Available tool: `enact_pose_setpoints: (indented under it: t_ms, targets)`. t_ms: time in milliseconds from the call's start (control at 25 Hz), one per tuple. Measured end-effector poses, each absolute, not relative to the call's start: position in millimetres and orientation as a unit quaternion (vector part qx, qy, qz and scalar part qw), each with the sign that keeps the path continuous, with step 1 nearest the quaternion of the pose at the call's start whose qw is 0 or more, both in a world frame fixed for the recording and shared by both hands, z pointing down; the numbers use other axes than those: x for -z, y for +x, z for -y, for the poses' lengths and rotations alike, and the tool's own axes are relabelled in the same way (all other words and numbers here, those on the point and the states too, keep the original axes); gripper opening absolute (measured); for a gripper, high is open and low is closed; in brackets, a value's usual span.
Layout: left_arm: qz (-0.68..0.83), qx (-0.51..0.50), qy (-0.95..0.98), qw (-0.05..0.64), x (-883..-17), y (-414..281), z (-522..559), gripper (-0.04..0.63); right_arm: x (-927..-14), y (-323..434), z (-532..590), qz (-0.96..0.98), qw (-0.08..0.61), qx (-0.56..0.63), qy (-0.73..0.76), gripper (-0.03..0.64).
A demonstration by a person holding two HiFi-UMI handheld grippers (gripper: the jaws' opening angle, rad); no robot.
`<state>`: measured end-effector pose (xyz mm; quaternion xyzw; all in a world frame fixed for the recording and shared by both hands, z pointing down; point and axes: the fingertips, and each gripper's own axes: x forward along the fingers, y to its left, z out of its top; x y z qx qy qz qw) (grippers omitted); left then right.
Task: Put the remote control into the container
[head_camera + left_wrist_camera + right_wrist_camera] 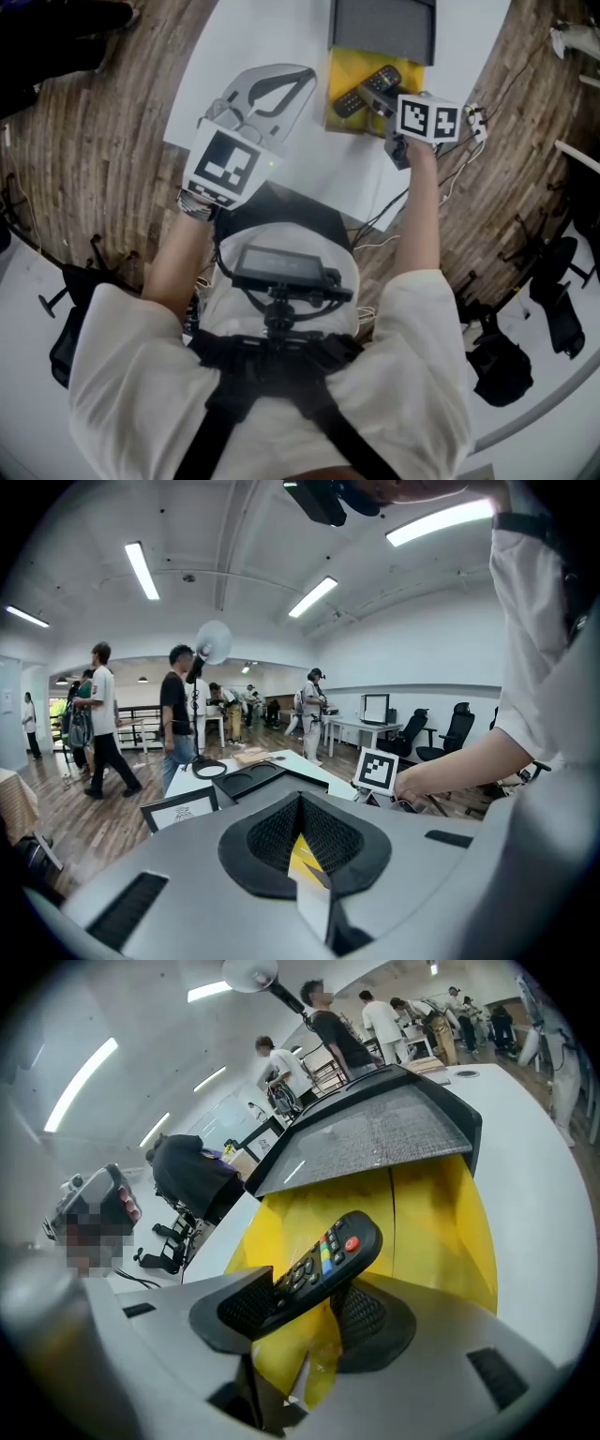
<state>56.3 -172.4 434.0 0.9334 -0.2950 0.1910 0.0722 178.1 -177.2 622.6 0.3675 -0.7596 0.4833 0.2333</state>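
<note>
The black remote control [370, 89] [323, 1265] hangs over the yellow container [339, 67] [441, 1213], with its red-button end pointing into the container. My right gripper [380, 98] [305, 1312] stands around the remote's lower end. Its jaws are apart; the remote leans on the left pad and yellow shows between it and the right pad. A grey lid [382, 26] [375, 1138] covers the container's far part. My left gripper [298, 75] [300, 803] is held above the table's left side, away from the container, fingertips together and nothing in them.
The container sits on a white table [253, 47] over a wooden floor. Cables [473, 122] lie off the table's right edge. In the left gripper view a black tray [248, 780] rests on the table, and several people stand further back in the room.
</note>
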Motion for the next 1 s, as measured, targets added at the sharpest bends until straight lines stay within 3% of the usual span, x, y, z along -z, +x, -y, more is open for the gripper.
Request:
enact_pose_setpoints:
  t_ms: [1000]
  targets:
    - [0.295,-0.197,0.932,0.072,-439.5,55.3,167.4,0.011,-625.6,188.3,184.6,0.758,0.269,-0.411,0.428,0.227]
